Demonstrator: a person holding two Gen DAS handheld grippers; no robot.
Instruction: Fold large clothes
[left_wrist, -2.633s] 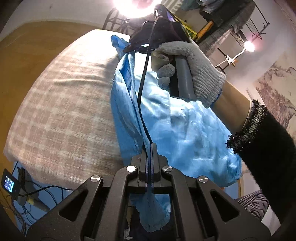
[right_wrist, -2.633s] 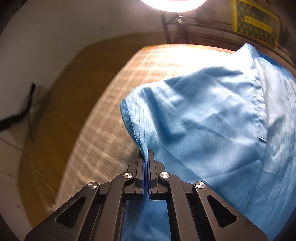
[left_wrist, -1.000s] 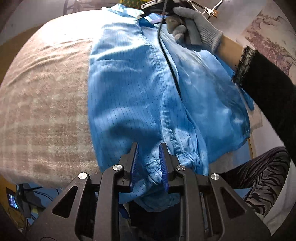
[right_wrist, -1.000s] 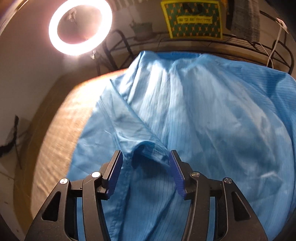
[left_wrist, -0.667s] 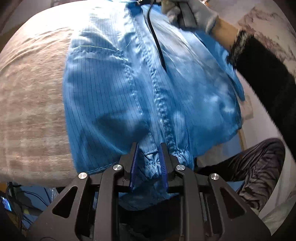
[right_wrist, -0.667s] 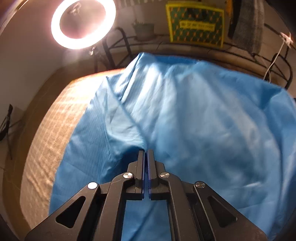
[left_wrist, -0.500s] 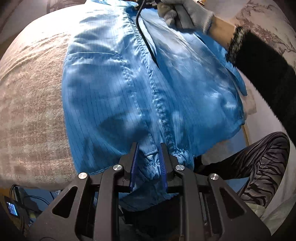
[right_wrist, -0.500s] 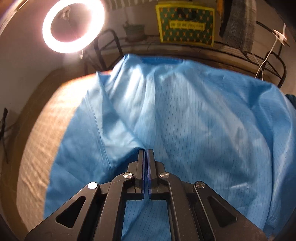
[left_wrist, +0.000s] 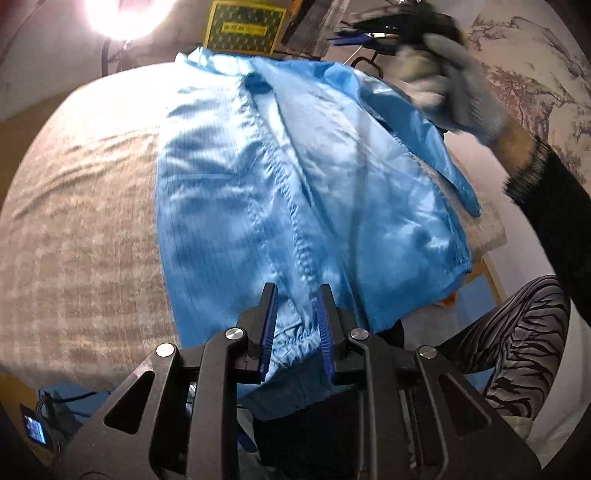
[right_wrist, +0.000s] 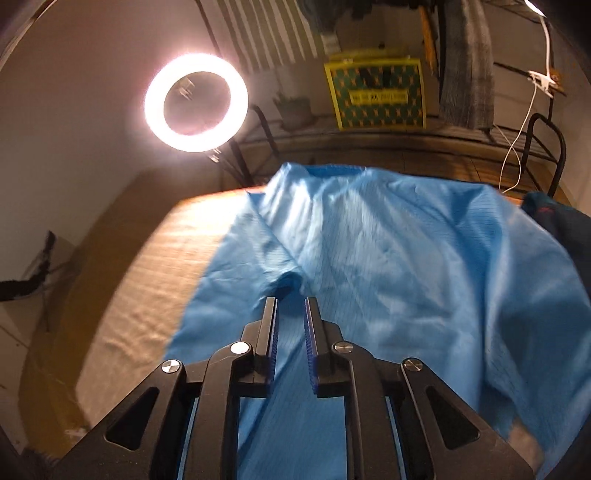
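Note:
A large shiny blue garment (left_wrist: 295, 177) lies spread on the plaid-covered table (left_wrist: 81, 229), its front opening running toward me. My left gripper (left_wrist: 294, 295) is open over the gathered hem at the near edge, fabric lying between the fingers. In the right wrist view the same garment (right_wrist: 388, 266) fills the table. My right gripper (right_wrist: 290, 302) is open just above the cloth and holds nothing. The gloved hand with the right gripper (left_wrist: 388, 31) is blurred at the top right of the left wrist view.
A ring light (right_wrist: 195, 101) shines behind the table. A yellow-green patterned box (right_wrist: 376, 94) and a metal rack (right_wrist: 543, 147) stand at the back. The person's striped trouser leg (left_wrist: 517, 332) is at the right. A small device with cables (left_wrist: 35, 430) sits below the table's left edge.
My right gripper, shut on the garment half a second ago, has opened and lifted off it. The left gripper stays open at the hem. The garment lies flatter and wider.

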